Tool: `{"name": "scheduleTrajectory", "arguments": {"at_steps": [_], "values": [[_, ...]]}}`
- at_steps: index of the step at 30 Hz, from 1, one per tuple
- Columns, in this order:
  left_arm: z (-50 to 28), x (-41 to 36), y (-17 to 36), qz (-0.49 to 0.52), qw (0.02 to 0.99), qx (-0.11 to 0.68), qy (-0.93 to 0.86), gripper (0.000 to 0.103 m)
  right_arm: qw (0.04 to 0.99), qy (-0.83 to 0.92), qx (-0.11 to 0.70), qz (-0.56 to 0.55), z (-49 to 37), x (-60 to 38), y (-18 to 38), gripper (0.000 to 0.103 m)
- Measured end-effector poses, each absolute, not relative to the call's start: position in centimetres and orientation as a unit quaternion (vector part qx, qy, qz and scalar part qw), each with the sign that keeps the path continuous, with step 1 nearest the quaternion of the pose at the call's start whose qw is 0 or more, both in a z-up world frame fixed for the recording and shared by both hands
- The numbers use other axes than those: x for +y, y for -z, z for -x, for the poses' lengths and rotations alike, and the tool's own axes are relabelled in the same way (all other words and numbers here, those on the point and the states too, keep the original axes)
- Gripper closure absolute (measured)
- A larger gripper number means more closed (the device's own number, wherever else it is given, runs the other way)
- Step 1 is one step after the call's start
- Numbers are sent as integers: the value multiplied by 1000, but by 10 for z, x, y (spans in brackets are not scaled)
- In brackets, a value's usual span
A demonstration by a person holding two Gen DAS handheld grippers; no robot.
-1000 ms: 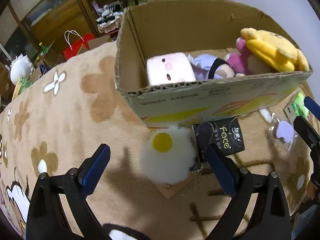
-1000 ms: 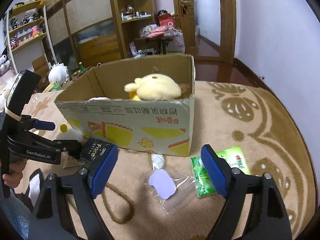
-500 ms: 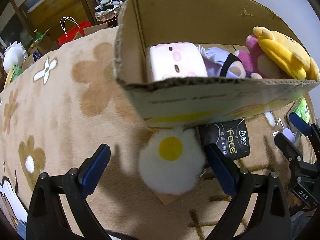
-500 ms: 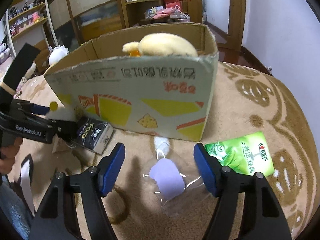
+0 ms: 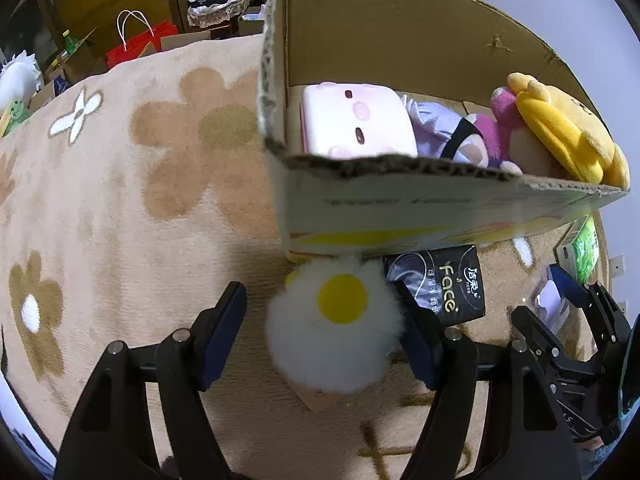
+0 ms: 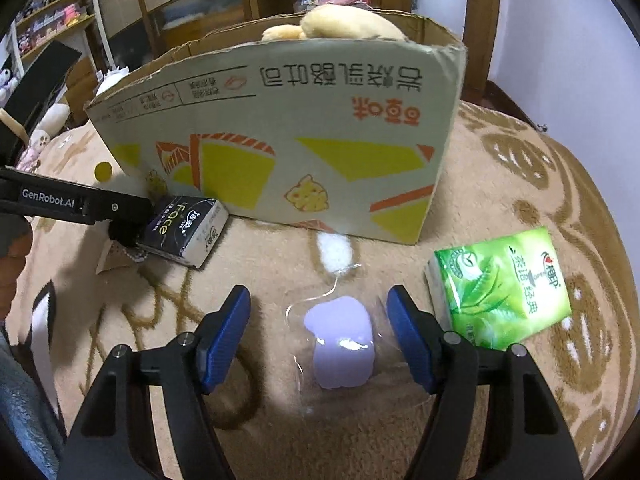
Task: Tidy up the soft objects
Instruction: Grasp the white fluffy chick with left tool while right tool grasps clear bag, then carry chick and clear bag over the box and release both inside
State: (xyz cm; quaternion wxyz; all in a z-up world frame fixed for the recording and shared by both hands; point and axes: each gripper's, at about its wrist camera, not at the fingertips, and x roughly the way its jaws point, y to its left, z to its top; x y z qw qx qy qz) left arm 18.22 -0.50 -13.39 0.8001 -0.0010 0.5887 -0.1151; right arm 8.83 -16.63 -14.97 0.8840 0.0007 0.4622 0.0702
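Note:
A fluffy white egg plush with a yellow yolk [image 5: 334,330] lies on the beige rug against the cardboard box [image 5: 400,208]. My left gripper [image 5: 324,336] is open with its fingers either side of the plush. In the right wrist view a lilac soft piece in a clear wrapper [image 6: 342,346] lies on the rug between the open fingers of my right gripper [image 6: 322,338]. The box holds a pink square plush [image 5: 356,120], a purple doll [image 5: 444,136], a magenta bear [image 5: 506,120] and a yellow plush [image 5: 564,132].
A black tissue pack [image 5: 444,284] lies by the box next to the egg plush; it also shows in the right wrist view [image 6: 188,228]. A green tissue pack [image 6: 504,284] lies right of my right gripper. Shelves, bags and a doorway stand beyond the rug.
Both grippers have moved forward and down. The egg plush now sits between my left fingers, the lilac piece between my right fingers. Both stay open.

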Motion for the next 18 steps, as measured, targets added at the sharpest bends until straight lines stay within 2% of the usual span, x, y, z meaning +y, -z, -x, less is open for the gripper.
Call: {"name": "scheduleTrajectory", "arguments": {"at_steps": [5,8,9,10,11,13,18], "values": [[-186,0,138,9,797,592,117,32,879,-67,472,-3,-81,-174,155,28],[-189,5,141,21,793,597,122,43,878,-65,474,-2,-80,-171,157,30],[-186,4,141,20,793,597,120,49,878,-60,474,-1,-79,-171,157,32],[-185,5,142,13,793,598,118,61,878,-56,475,-1,-79,-173,157,38],[-185,4,144,3,791,601,114,65,879,-54,474,-4,-77,-175,157,42],[-183,2,144,-9,794,597,116,68,880,-46,473,-10,-75,-181,157,52],[-178,-1,138,-22,802,586,117,70,885,-42,464,-5,-72,-186,153,56]]}}
